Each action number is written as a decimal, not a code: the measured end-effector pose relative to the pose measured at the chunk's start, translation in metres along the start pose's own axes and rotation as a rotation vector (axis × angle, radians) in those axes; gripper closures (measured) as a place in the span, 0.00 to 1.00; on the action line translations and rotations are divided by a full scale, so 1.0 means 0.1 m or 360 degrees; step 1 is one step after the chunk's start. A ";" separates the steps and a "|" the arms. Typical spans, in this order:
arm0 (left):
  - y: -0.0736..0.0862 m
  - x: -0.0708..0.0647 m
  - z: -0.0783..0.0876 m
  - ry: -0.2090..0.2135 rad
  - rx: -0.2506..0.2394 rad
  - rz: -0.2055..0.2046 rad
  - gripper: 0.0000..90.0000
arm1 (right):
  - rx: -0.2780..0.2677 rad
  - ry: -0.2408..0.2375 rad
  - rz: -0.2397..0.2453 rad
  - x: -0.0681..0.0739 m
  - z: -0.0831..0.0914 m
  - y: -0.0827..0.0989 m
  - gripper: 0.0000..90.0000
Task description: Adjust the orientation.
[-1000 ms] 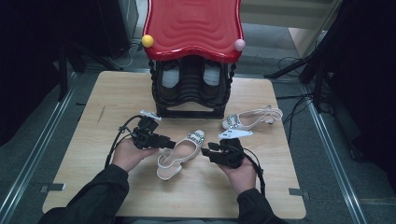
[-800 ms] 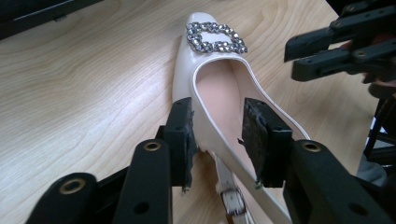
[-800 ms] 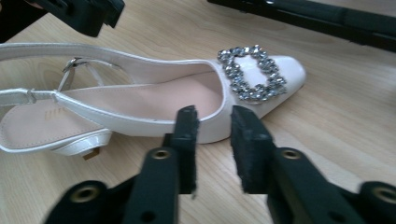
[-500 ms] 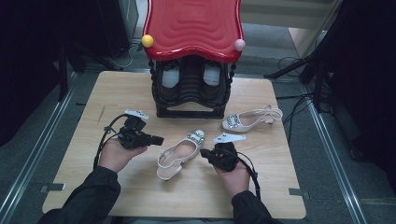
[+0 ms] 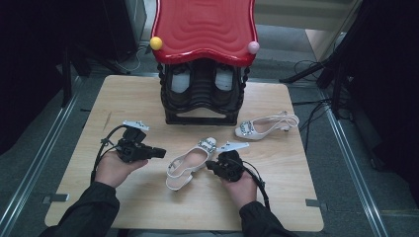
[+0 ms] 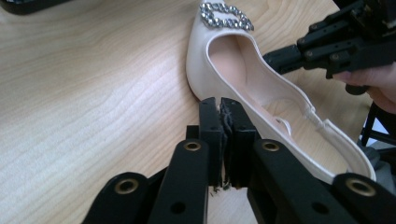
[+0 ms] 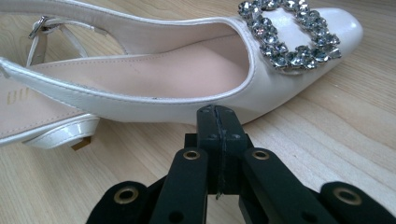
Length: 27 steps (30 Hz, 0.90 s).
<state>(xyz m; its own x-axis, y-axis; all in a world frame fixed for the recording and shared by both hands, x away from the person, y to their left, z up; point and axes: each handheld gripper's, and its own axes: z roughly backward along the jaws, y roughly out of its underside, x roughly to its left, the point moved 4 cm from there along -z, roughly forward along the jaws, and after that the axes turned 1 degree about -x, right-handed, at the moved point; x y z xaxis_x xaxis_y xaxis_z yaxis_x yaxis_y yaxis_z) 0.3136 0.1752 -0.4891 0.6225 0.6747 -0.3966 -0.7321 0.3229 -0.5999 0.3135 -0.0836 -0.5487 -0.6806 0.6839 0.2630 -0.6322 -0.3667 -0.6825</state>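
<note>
A cream slingback shoe (image 5: 190,163) with a rhinestone buckle lies at an angle in the middle of the wooden table (image 5: 123,98). My left gripper (image 5: 162,153) is shut and empty, its tips just left of the shoe's side (image 6: 205,70). In the left gripper view the jaws (image 6: 220,100) are pressed together, close to the shoe's wall. My right gripper (image 5: 210,165) is shut too, at the shoe's right side. Its closed tips (image 7: 215,109) point at the shoe (image 7: 154,70) just below the rim; I cannot tell whether they touch. The right gripper (image 6: 336,42) also shows beyond the shoe.
A matching second shoe (image 5: 267,126) lies at the right, toe pointing left. A black rack with a red wavy top (image 5: 205,29) stands at the table's back middle, with dark shoes inside. A hand holds each gripper, and cables trail from both toward the front edge.
Both grippers' jaws have closed. My left gripper has drawn back leftward from the shoe. My right gripper has shifted a little toward the shoe's right side. The shoe lies where it was.
</note>
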 end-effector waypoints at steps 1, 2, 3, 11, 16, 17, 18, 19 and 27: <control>0.02 0.00 0.00 -0.0002 0.0003 -0.0004 0.96 | 0.0002 -0.0005 -0.0003 0.00 0.00 0.00 1.00; 0.04 0.00 0.00 -0.0010 0.0011 -0.0004 0.94 | 0.0002 -0.0006 -0.0004 0.00 -0.01 -0.01 1.00; 0.06 0.01 -0.01 -0.0024 0.0014 -0.0014 0.92 | 0.0004 -0.0004 -0.0003 0.00 -0.02 -0.02 1.00; 0.19 -0.01 -0.16 -0.0014 0.0077 0.0000 0.90 | 0.0029 0.0006 0.0002 -0.02 -0.07 -0.08 1.00; 0.22 -0.09 -0.23 0.0007 0.0108 -0.0029 0.90 | 0.0031 0.0004 0.0008 -0.03 -0.09 -0.10 1.00; 0.23 -0.10 -0.24 0.0011 0.0107 -0.0027 0.91 | 0.0034 0.0002 0.0010 -0.04 -0.11 -0.11 1.00; 0.24 -0.11 -0.25 0.0005 0.0104 -0.0023 0.91 | 0.0034 0.0002 0.0010 -0.04 -0.11 -0.11 1.00; 0.25 -0.13 -0.26 0.0002 0.0113 -0.0032 0.92 | 0.0037 0.0002 0.0007 -0.04 -0.11 -0.12 1.00; 0.27 -0.21 -0.33 0.0021 0.0127 -0.0041 0.93 | 0.0037 0.0000 -0.0002 -0.07 -0.14 -0.16 1.00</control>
<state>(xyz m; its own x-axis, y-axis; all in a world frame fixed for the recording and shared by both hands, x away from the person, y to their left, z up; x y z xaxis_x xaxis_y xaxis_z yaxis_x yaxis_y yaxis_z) 0.2903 0.1479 -0.5198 0.6446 0.6570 -0.3909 -0.7351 0.3923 -0.5529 0.3334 -0.0742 -0.5494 -0.6798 0.6843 0.2636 -0.6413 -0.3804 -0.6664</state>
